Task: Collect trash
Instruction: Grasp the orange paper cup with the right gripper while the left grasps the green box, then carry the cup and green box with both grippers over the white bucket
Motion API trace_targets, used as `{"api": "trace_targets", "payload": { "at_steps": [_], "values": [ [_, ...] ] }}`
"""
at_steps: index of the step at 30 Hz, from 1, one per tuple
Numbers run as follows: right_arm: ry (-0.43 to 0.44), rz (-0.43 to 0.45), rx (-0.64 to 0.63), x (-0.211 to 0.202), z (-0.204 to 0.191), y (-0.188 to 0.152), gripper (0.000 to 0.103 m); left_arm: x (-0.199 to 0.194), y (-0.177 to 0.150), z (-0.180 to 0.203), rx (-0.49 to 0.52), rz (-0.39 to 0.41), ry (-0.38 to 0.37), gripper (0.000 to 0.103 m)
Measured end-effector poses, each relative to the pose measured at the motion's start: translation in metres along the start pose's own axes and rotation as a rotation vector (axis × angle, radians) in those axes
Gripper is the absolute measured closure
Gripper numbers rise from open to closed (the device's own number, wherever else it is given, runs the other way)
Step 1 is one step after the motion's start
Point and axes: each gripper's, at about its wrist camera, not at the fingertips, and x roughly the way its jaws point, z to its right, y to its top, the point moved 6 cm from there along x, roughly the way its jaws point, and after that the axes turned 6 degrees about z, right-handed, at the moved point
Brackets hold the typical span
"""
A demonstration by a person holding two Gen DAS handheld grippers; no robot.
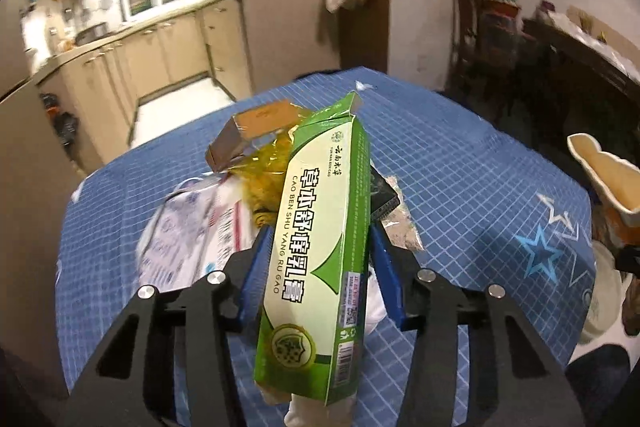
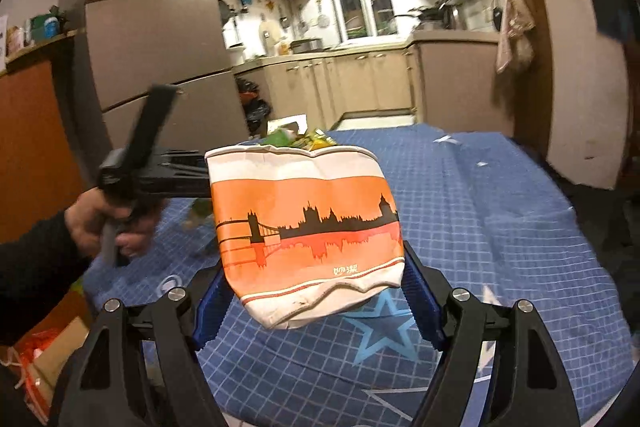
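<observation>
My left gripper (image 1: 320, 235) is shut on a long green carton (image 1: 320, 247) and holds it above the blue checked tablecloth (image 1: 460, 167). Below it lies a trash pile: a brown cardboard piece (image 1: 248, 135), yellow cellophane (image 1: 268, 171), a white printed plastic bag (image 1: 188, 235) and a dark wrapper (image 1: 384, 195). My right gripper (image 2: 312, 267) is shut on a white and orange paper bag (image 2: 304, 231) with a skyline print, held upright over the table. Its rim also shows at the right of the left wrist view (image 1: 604, 175). The left gripper tool and hand (image 2: 132, 179) show beside the bag.
The table (image 2: 500, 227) stands in a kitchen with beige cabinets (image 1: 168, 47), a fridge (image 2: 152, 39) at left and a dark doorway at right. A box with orange plastic (image 2: 44, 359) sits on the floor at lower left. A dark side table (image 1: 580, 55) stands at right.
</observation>
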Motion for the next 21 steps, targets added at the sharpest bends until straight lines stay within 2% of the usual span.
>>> {"api": "trace_targets", "payload": {
  "at_steps": [3, 10, 15, 21],
  "values": [
    [-0.057, 0.018, -0.011, 0.0, -0.004, 0.001, 0.026, -0.018, -0.002, -0.001, -0.017, 0.031, 0.054, 0.058],
    [-0.128, 0.028, -0.022, 0.004, -0.016, 0.0, 0.027, -0.053, -0.008, -0.01, -0.047, 0.088, 0.279, 0.058],
    [-0.163, 0.045, -0.029, 0.002, -0.027, 0.0, 0.027, -0.087, -0.015, -0.017, -0.107, 0.14, 0.375, 0.058],
    [-0.185, 0.081, -0.042, -0.011, -0.048, 0.003, 0.027, -0.132, -0.018, -0.015, -0.137, 0.207, 0.454, 0.058]
  ]
}}
